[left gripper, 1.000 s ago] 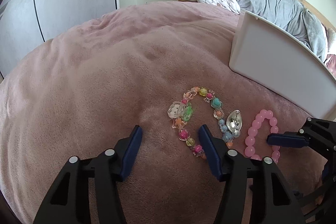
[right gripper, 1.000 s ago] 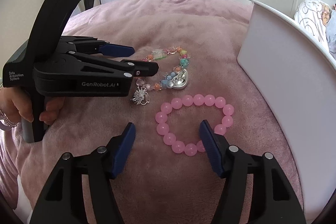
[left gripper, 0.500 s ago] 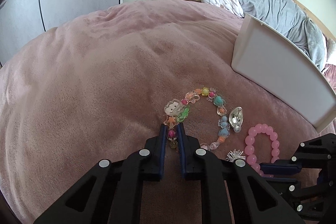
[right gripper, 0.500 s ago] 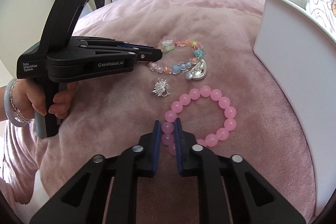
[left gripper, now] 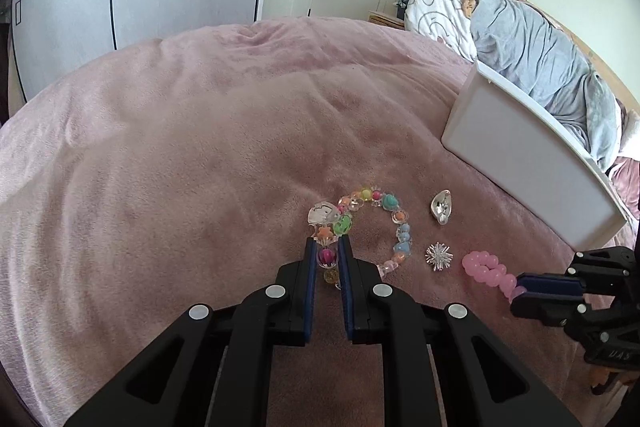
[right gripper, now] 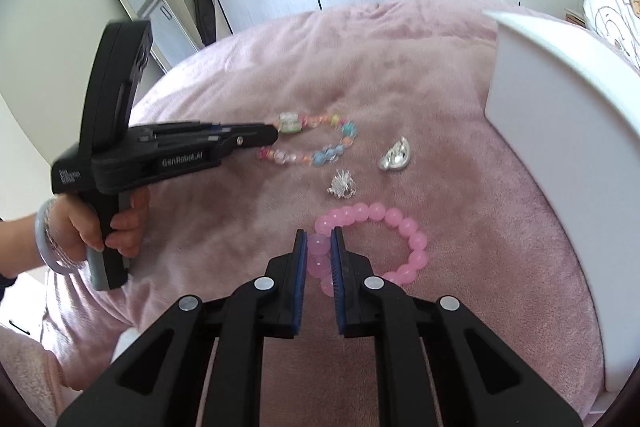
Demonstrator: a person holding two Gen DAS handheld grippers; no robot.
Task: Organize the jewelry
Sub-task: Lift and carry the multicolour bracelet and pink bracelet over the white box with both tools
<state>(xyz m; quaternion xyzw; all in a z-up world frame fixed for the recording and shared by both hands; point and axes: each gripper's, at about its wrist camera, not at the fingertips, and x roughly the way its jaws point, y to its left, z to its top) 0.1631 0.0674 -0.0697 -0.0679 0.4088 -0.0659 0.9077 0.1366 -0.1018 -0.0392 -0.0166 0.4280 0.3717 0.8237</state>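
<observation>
My left gripper (left gripper: 327, 247) is shut on the multicoloured bead bracelet (left gripper: 394, 217), holding its near side; the bracelet hangs raised off the pink blanket. It also shows in the right wrist view (right gripper: 320, 157), with the left gripper (right gripper: 276, 137) at its left end. My right gripper (right gripper: 319, 241) is shut on the pink bead bracelet (right gripper: 404, 227), and it shows in the left wrist view (left gripper: 484, 269), lifted. A silver heart-shaped piece (left gripper: 441, 207) (right gripper: 395, 159) and a small silver spiky piece (left gripper: 439, 256) (right gripper: 342, 185) lie on the blanket between the bracelets.
A white box (left gripper: 520, 155) (right gripper: 552, 131) stands on the blanket at the right, close to the jewelry. Grey and white bedding (left gripper: 532, 43) is piled behind it. Wardrobe doors and a room door stand at the back.
Both grippers, open a second ago, closed on their bracelets and have lifted them. The multicoloured bracelet has pulled away from the silver heart piece, which stays on the blanket.
</observation>
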